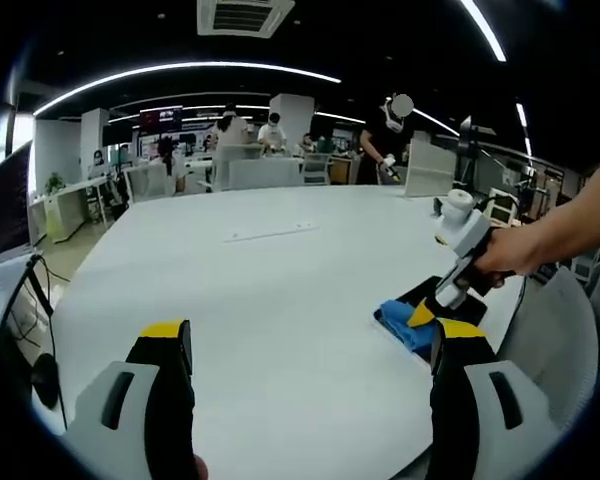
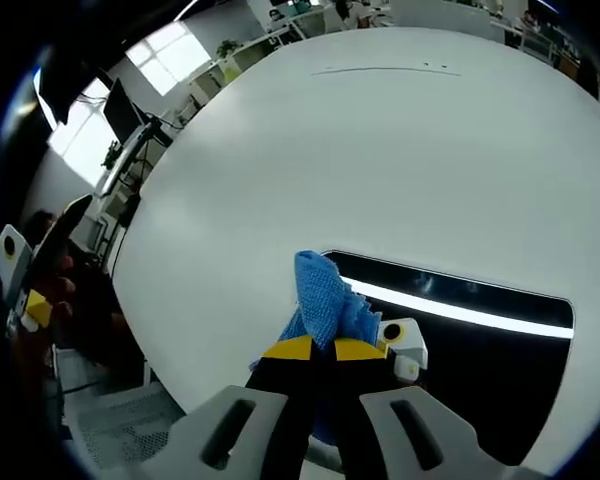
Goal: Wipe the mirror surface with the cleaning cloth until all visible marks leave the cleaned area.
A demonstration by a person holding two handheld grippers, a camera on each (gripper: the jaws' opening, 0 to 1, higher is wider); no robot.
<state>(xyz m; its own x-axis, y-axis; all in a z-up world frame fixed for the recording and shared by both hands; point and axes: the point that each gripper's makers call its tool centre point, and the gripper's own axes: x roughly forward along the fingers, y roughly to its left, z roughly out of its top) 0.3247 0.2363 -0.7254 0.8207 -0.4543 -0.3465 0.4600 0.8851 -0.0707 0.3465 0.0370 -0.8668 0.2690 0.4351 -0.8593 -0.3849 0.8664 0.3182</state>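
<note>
Right gripper [image 2: 324, 349], jaws clamped on the blue cleaning cloth [image 2: 325, 295], works the near-left corner of the dark mirror [image 2: 480, 345] lying flat on the white counter [image 2: 380, 150]. Left gripper [image 1: 310, 350] hovers, jaws apart and empty. Best practice: keep the cloth flat, sweeping overlapping strokes toward the far edge.

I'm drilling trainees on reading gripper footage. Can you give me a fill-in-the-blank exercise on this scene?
1. The right gripper is shut on a ____ cloth.
2. The mirror lies flat on a ____ table.
3. The left gripper has its jaws ____.

Missing words: blue; white; open
</note>
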